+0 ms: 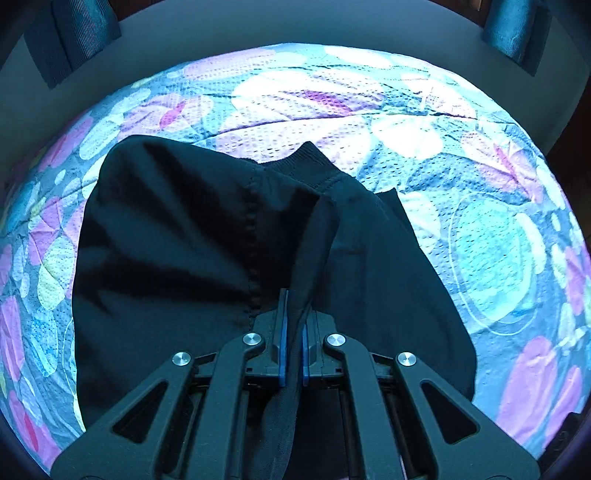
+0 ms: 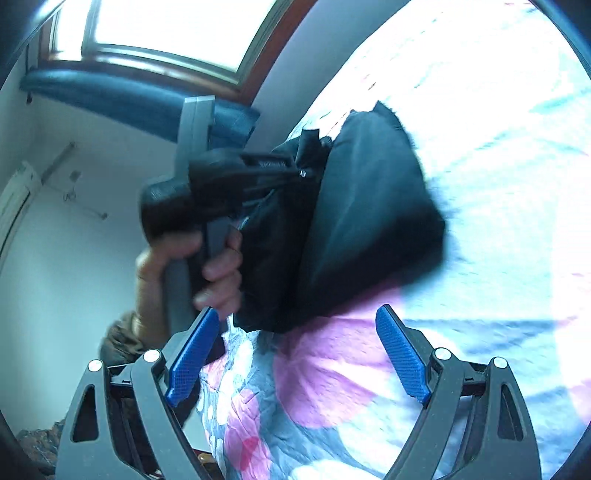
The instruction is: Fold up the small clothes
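Observation:
A small black garment [image 1: 207,236] hangs over the flowered bedspread [image 1: 461,192]. My left gripper [image 1: 293,317] is shut on a fold of its edge, and the cloth drapes away from the blue pads toward a ribbed hem at the far side. In the right wrist view the same garment [image 2: 354,221] hangs bunched from the left gripper [image 2: 303,171], which a hand holds by its handle. My right gripper [image 2: 295,350] is open and empty, its blue pads [image 2: 400,354] wide apart just below the hanging cloth.
The bed's far edge meets a grey wall with teal curtains [image 1: 74,37] on both sides. A window [image 2: 166,29] and a white wall [image 2: 74,240] lie left of the bed in the right wrist view.

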